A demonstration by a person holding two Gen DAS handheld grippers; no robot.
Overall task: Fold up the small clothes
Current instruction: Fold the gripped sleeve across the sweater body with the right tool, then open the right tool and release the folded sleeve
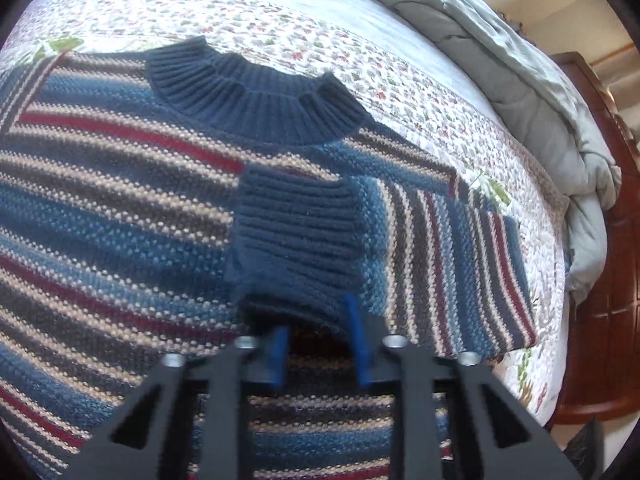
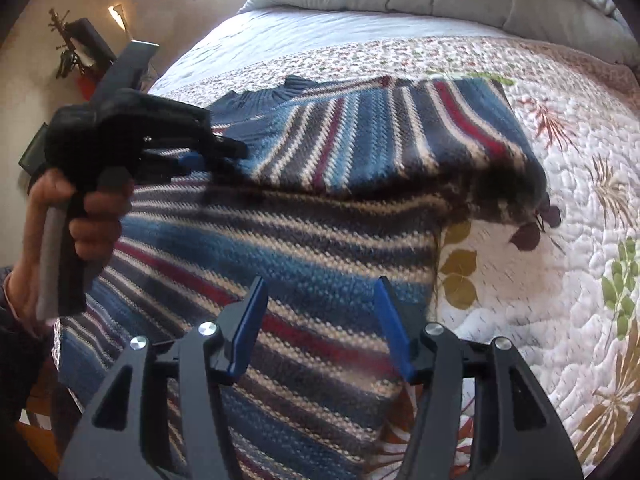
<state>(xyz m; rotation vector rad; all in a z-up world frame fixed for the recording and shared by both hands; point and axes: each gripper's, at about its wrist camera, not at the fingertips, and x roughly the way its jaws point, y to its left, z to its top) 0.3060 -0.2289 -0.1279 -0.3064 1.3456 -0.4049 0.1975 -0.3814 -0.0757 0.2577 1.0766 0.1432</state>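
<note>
Left wrist view: your left gripper (image 1: pixel 320 326) pinches the ribbed cuff (image 1: pixel 296 232) of the striped sweater (image 1: pixel 120 208), spread on the quilt (image 2: pixel 540 280). Your right gripper (image 2: pixel 322 324) hangs unclenched above the sweater's body.

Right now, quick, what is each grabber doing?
Left gripper: shut on the sweater's ribbed cuff.
Right gripper: open, holding nothing, above the striped sweater.
</note>
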